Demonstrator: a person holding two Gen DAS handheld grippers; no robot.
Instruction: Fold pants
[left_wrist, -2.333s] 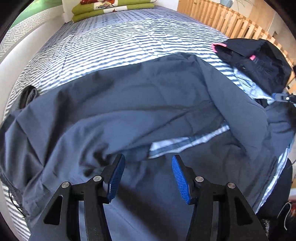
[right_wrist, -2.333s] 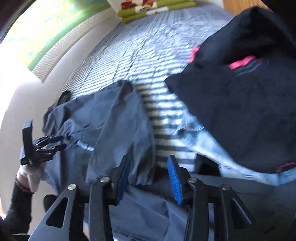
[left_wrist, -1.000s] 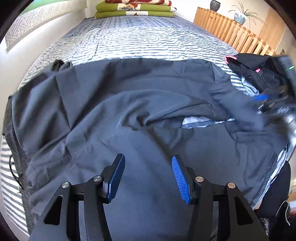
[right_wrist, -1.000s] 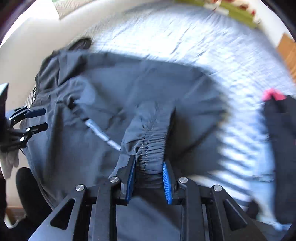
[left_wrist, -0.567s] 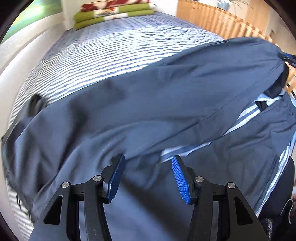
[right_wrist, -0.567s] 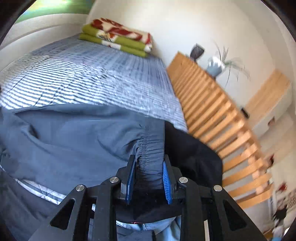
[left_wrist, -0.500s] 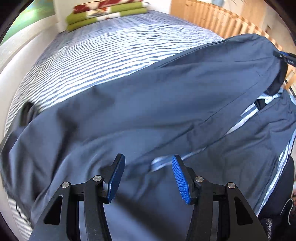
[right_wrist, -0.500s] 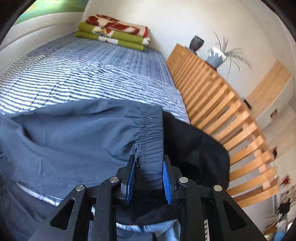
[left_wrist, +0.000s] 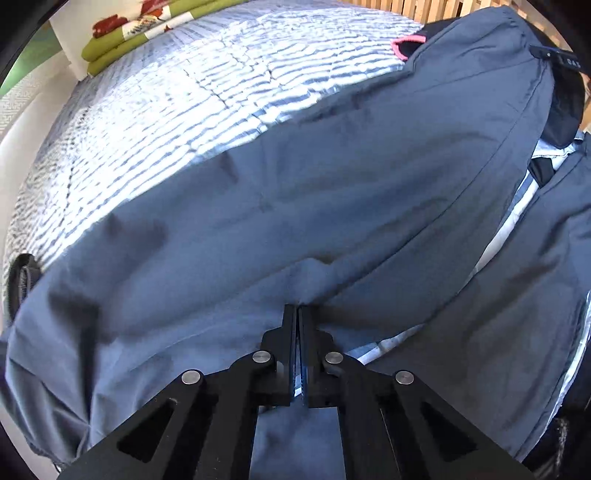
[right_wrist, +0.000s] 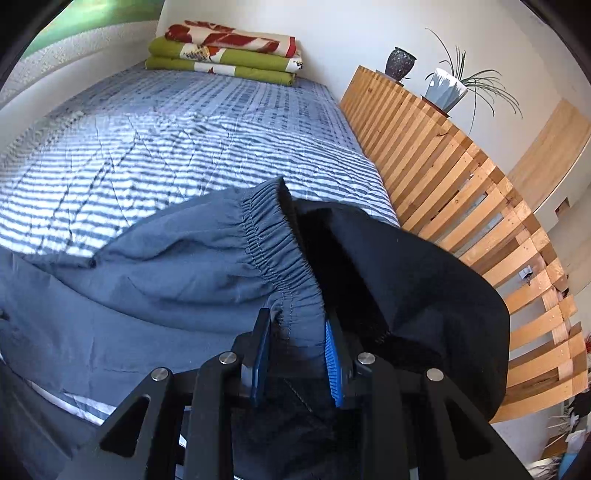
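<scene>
Surroundings, left to right. A striped bedcover (right_wrist: 177, 147) spans the bed, with folded green and red blankets (right_wrist: 225, 55) stacked at its far end. A slatted wooden rail (right_wrist: 461, 206) runs along the bed's right side; a dark vase (right_wrist: 399, 61) and a potted plant (right_wrist: 448, 88) stand on top of it. A black garment (right_wrist: 406, 266) with pink trim lies near the rail, just beside the pants' gathered edge and partly under the raised cloth in the left wrist view.

Task item. The grey-blue pants (left_wrist: 295, 192) are spread across the near part of the bed, one leg stretched from lower left to upper right.

Obscured areas. The pants' near edge is cut off by both camera frames. A small dark object (left_wrist: 20, 277) at the bedcover's far left edge is too indistinct to identify. How the black garment is laid out cannot be determined.

Tools. The left gripper (left_wrist: 297, 314) has its jaws pressed together on a raised pinch of pants fabric. The right gripper (right_wrist: 297, 332) is clamped on the elastic waistband (right_wrist: 273, 243), the bunched cloth filling the narrow gap between the blue pads (right_wrist: 331, 369).
</scene>
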